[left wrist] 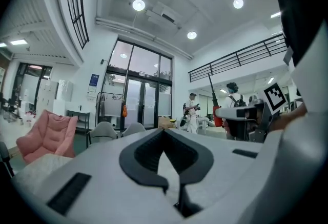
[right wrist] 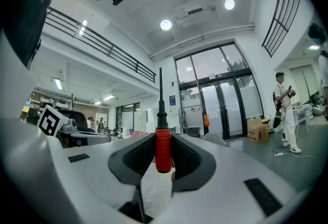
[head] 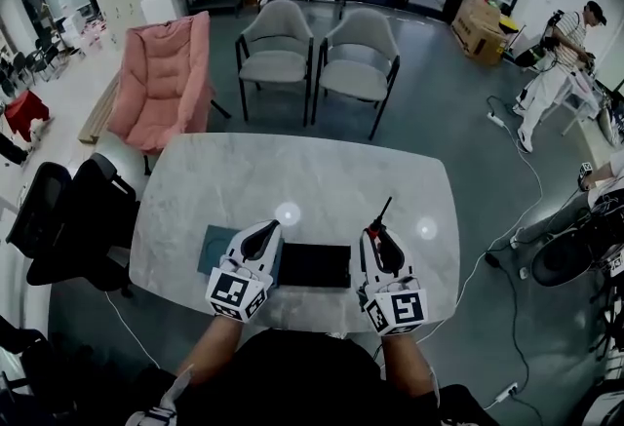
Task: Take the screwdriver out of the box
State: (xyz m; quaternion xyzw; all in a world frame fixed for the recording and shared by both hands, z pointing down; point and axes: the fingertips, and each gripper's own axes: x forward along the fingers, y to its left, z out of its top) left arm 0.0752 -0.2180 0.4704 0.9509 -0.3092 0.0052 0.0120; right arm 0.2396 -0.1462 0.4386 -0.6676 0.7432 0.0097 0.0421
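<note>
Fingers (right wrist: 134, 155) of your right gripper (right wrist: 163, 137) grasp the red-handled, black-shafted screwdriver (right wrist: 163, 151) upright over the pale bench (head: 292, 171) near edge, left gripper (left wrist: 165, 133) clenched empty; slackening could let it tip and drop.

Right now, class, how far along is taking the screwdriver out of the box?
Done: the screwdriver is out of the box, held to its right over the table. In hand: the right tongs clamp its red handle, and the left tongs are shut and empty. Left: probably only setting it down.
</note>
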